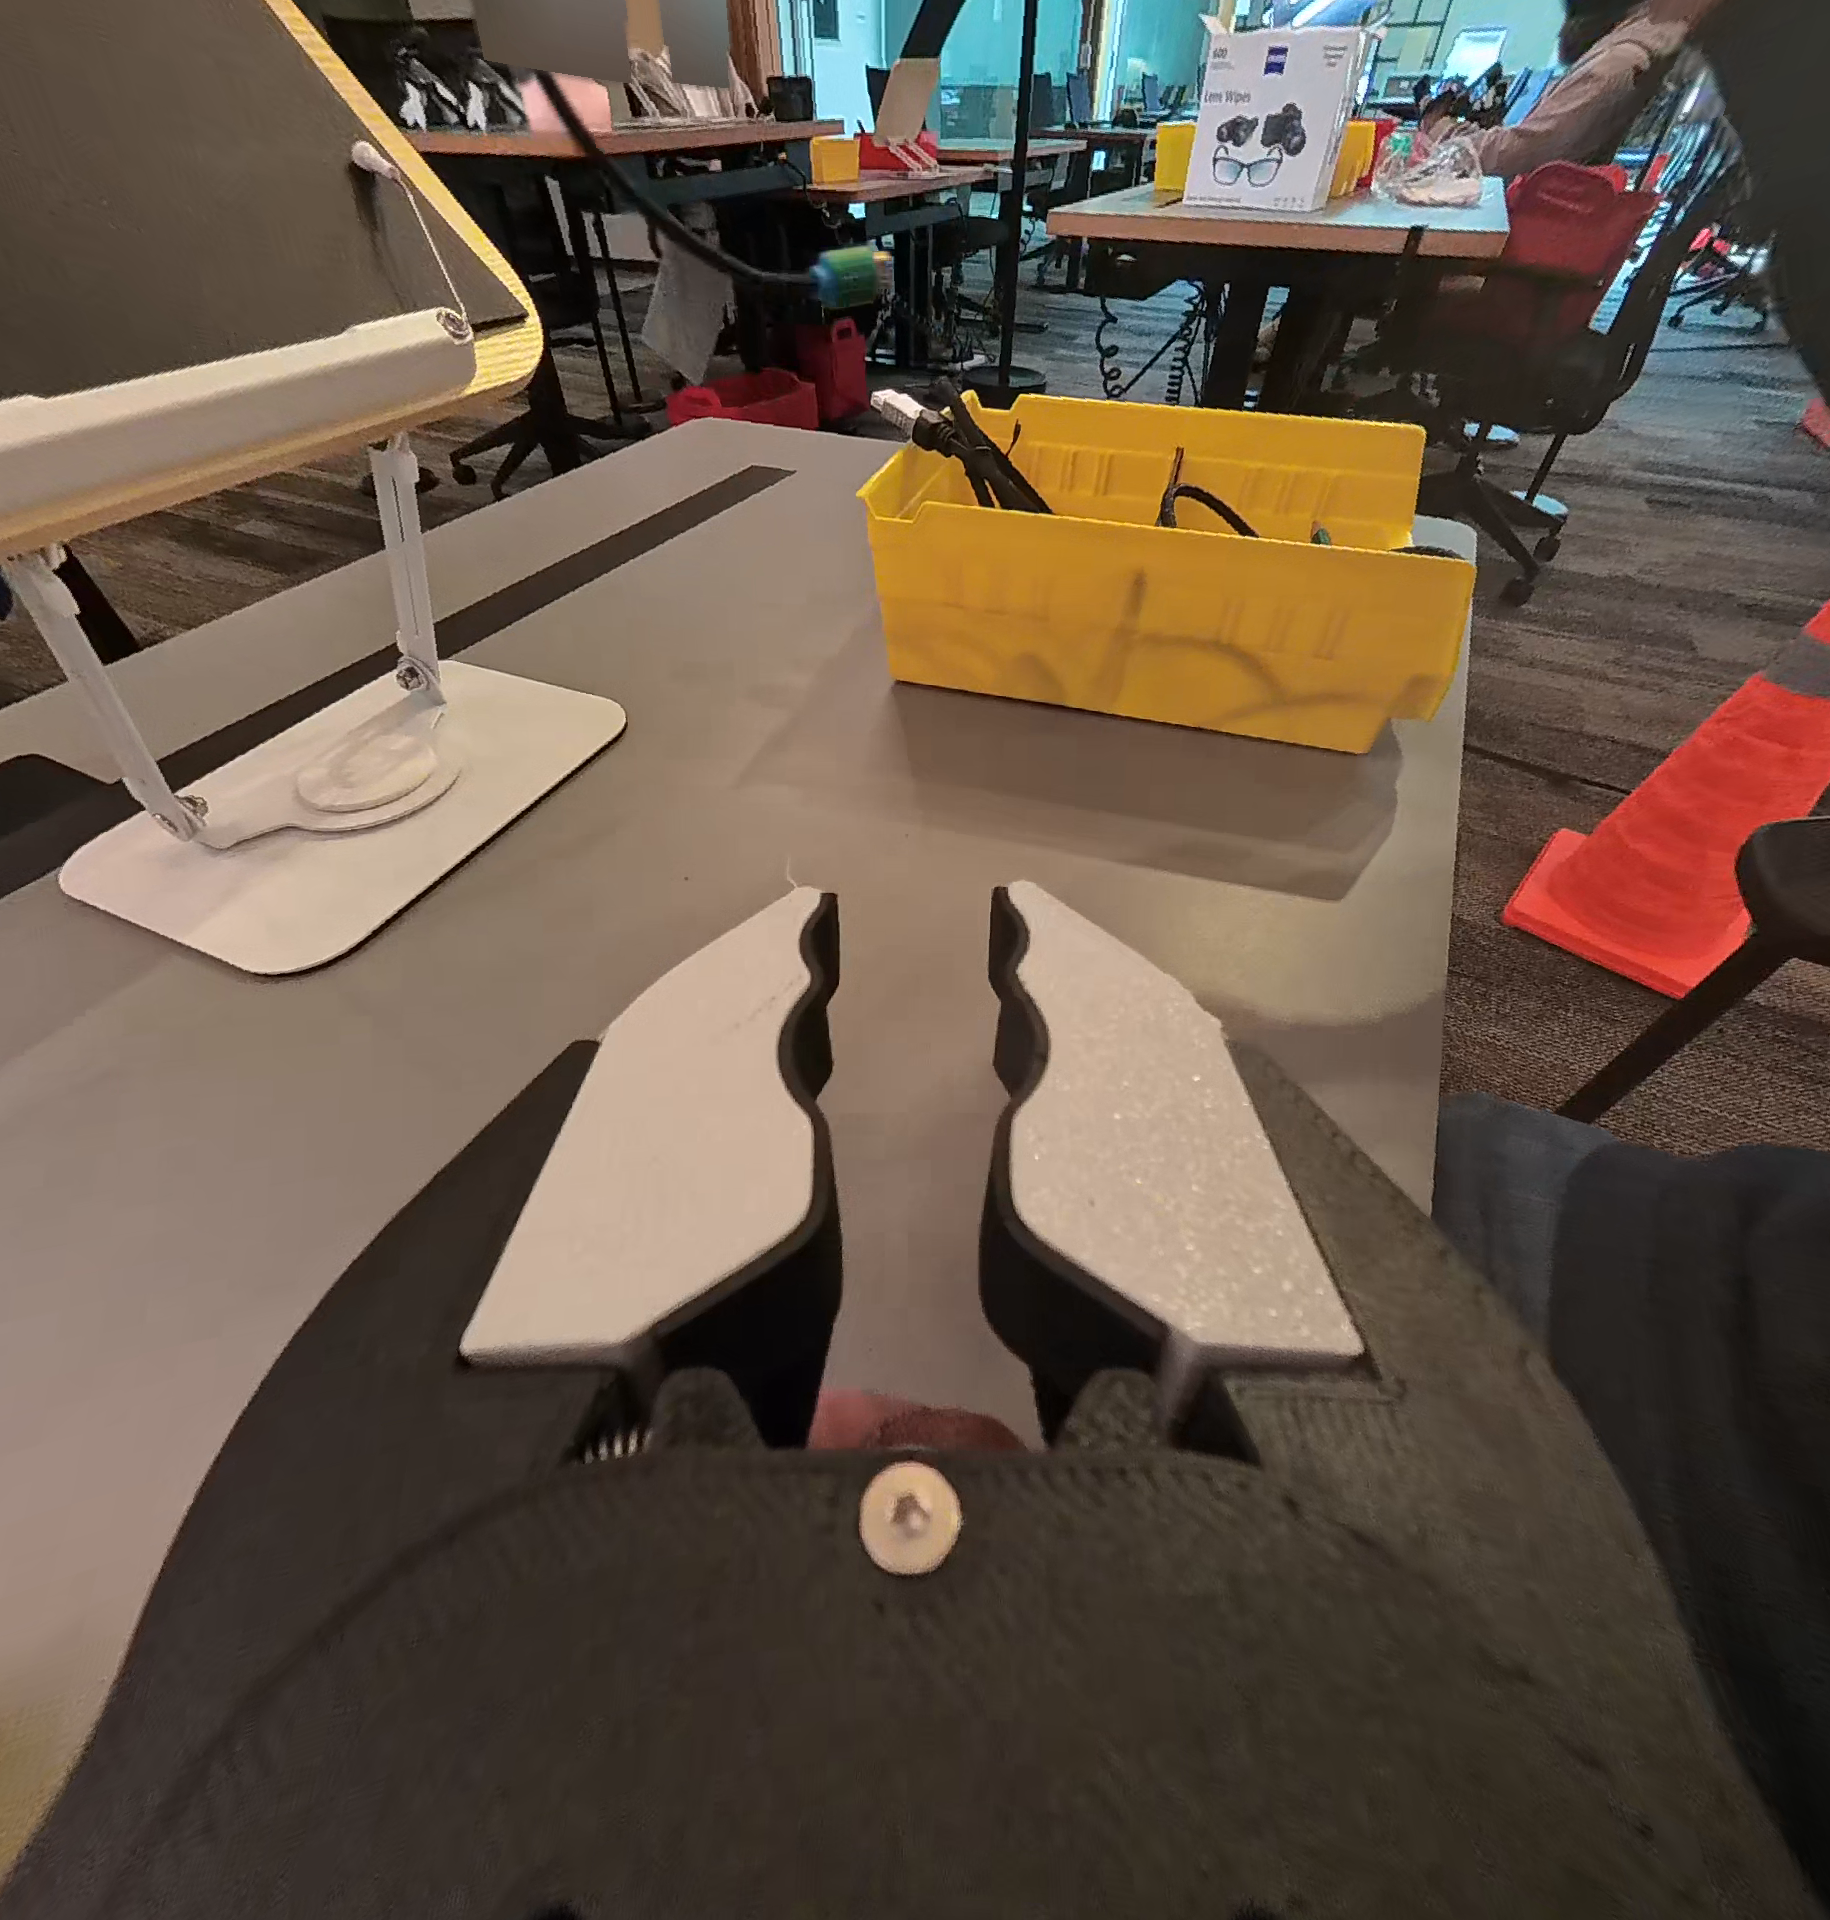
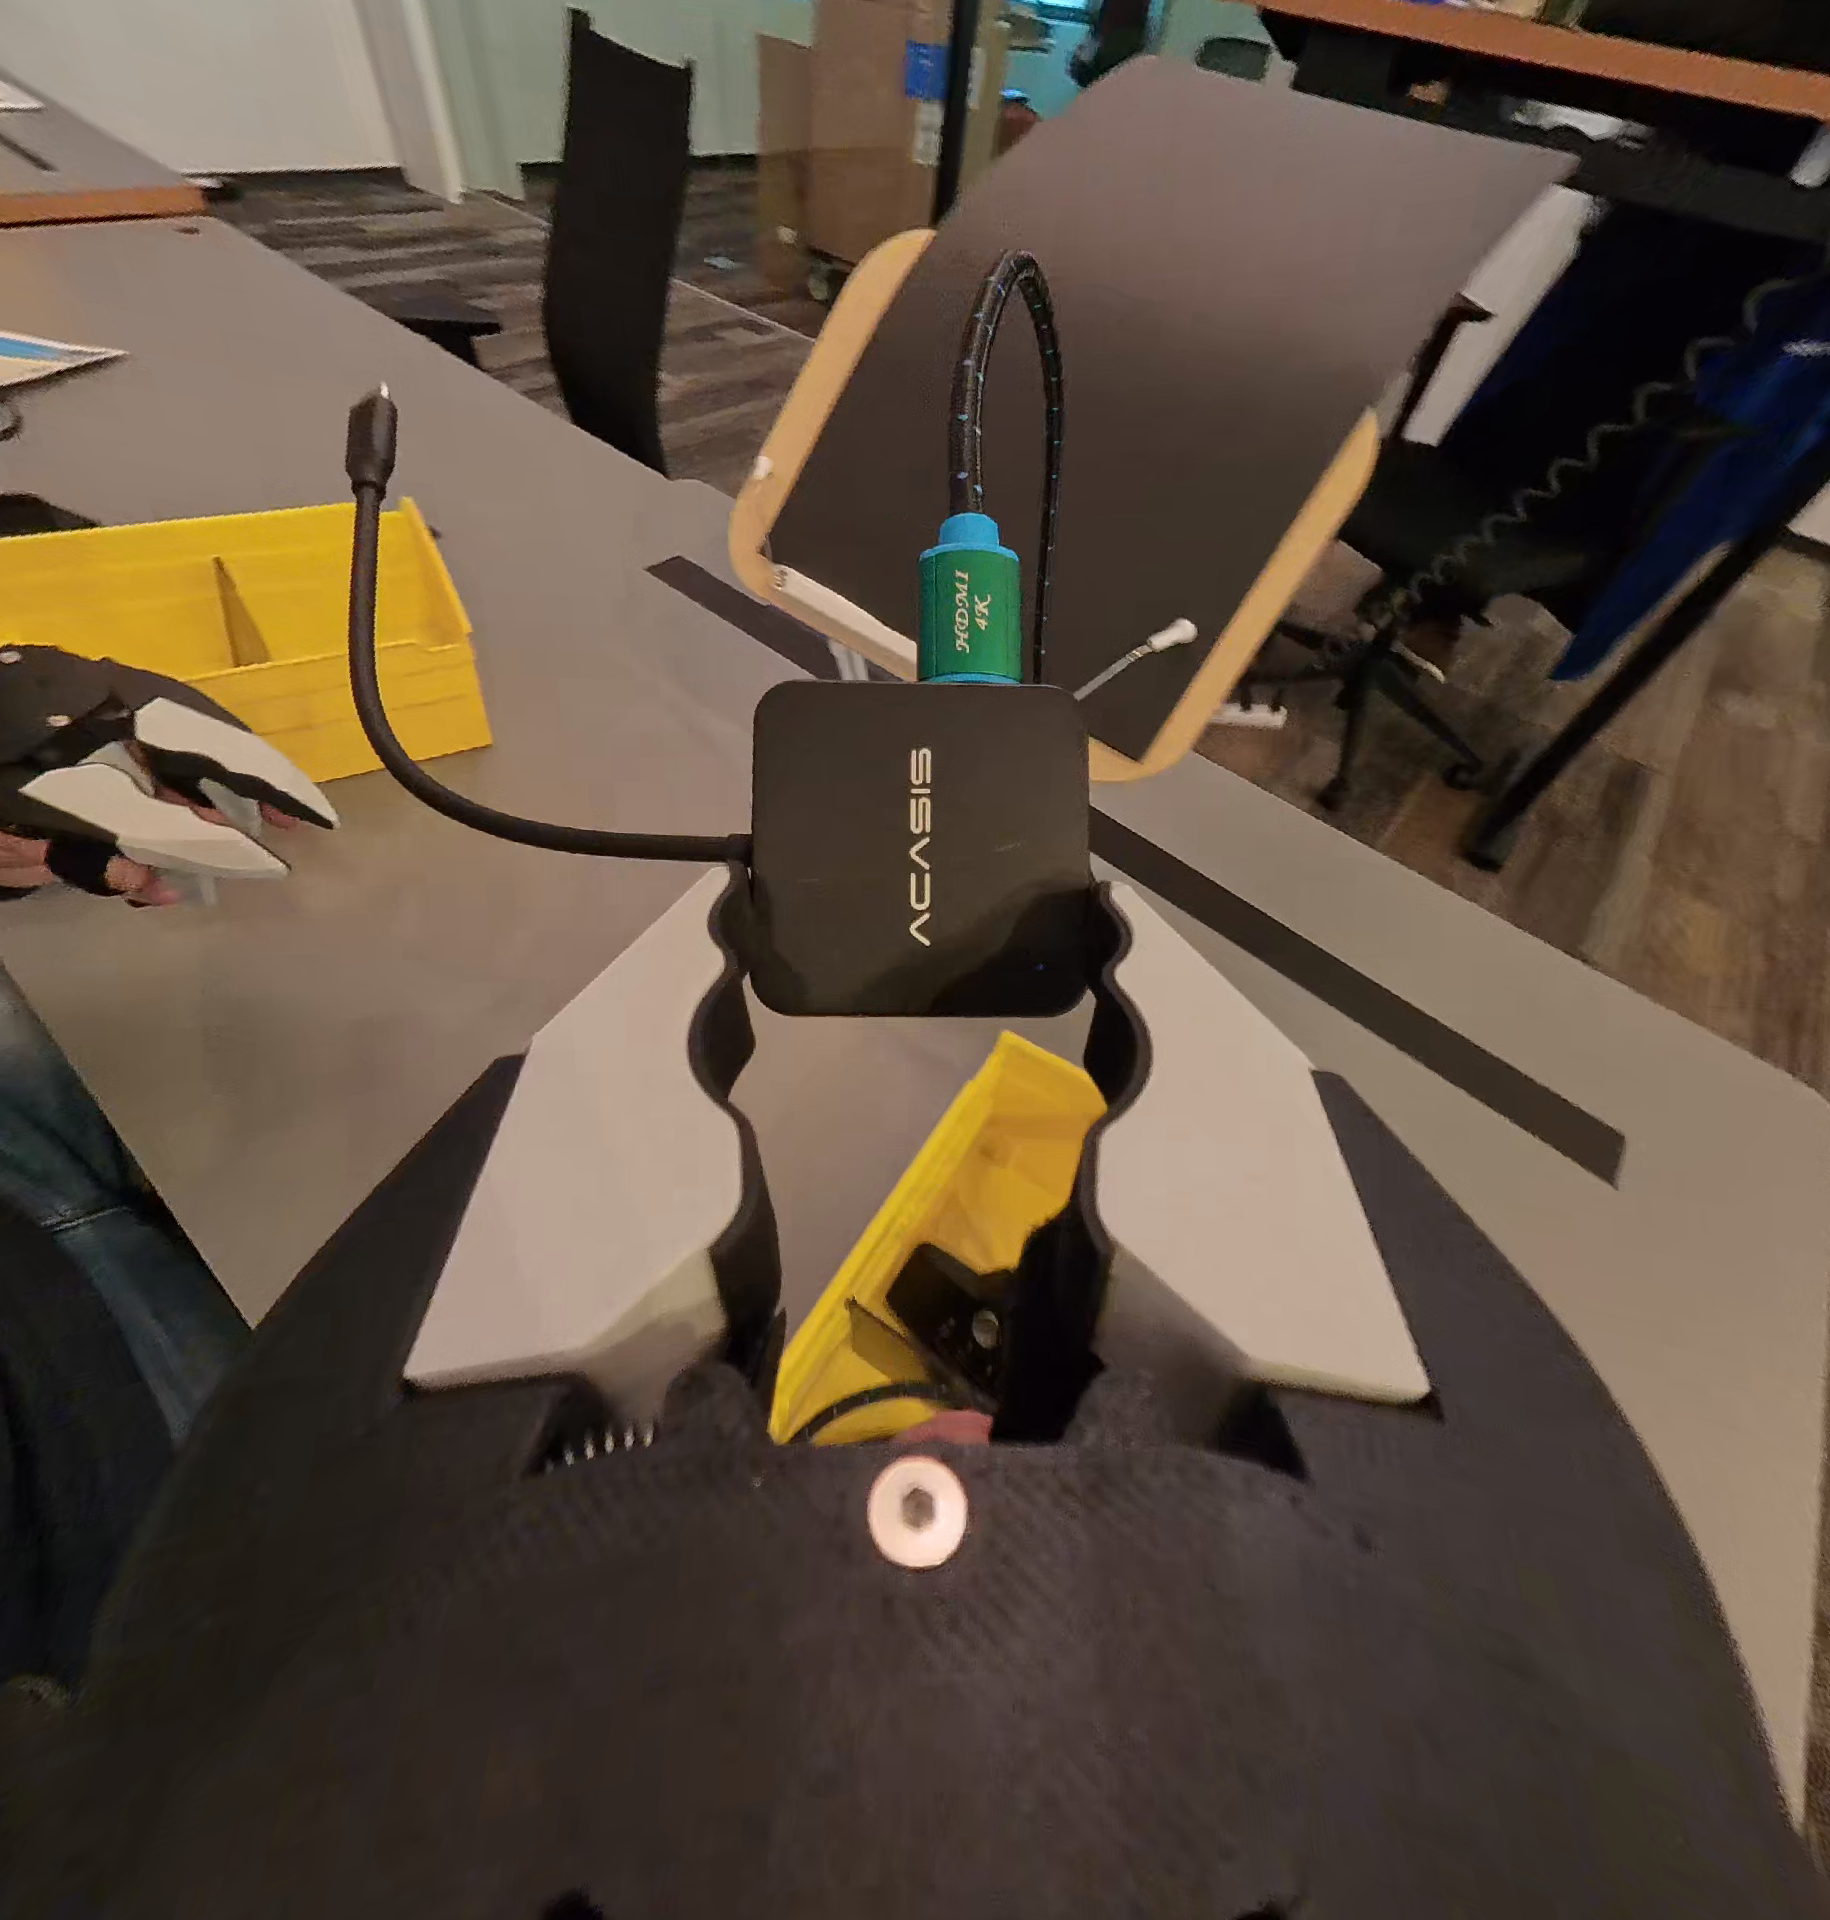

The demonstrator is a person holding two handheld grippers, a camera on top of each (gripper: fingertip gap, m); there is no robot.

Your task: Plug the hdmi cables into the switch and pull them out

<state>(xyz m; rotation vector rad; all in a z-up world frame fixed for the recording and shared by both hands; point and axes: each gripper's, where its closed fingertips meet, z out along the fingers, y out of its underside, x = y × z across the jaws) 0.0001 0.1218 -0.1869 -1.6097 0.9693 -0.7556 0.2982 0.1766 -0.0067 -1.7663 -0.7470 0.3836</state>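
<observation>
In the left wrist view, upper left of the frame, a white stand (image 1: 339,821) carries a tilted dark board (image 1: 163,177) over the grey table (image 1: 682,1039). At centre your left gripper (image 1: 913,904) is released, its fingers (image 1: 703,1122) apart with only bare tabletop between them. Just above, right of centre, sits the yellow bin (image 1: 1160,623) with black cables (image 1: 984,457) poking out of its near-left corner. At the right edge an orange cone (image 1: 1711,810) lies on the carpet.

Over to the right wrist view: at the left edge your left gripper (image 2: 298,831) hangs low above the table, jaws parted, in front of the yellow bin (image 2: 267,623). A short black pigtail cable (image 2: 391,717) curls up from the switch's left side. Dead centre, your right gripper (image 2: 916,904) is clenched on the black square switch (image 2: 916,842), held clear of the table. A green-and-blue hdmi plug (image 2: 968,613) sits seated in the switch's far edge, its braided hdmi cable (image 2: 1004,384) looping up and back down. Below the switch, between your fingers, a second yellow bin (image 2: 952,1226) shows.
</observation>
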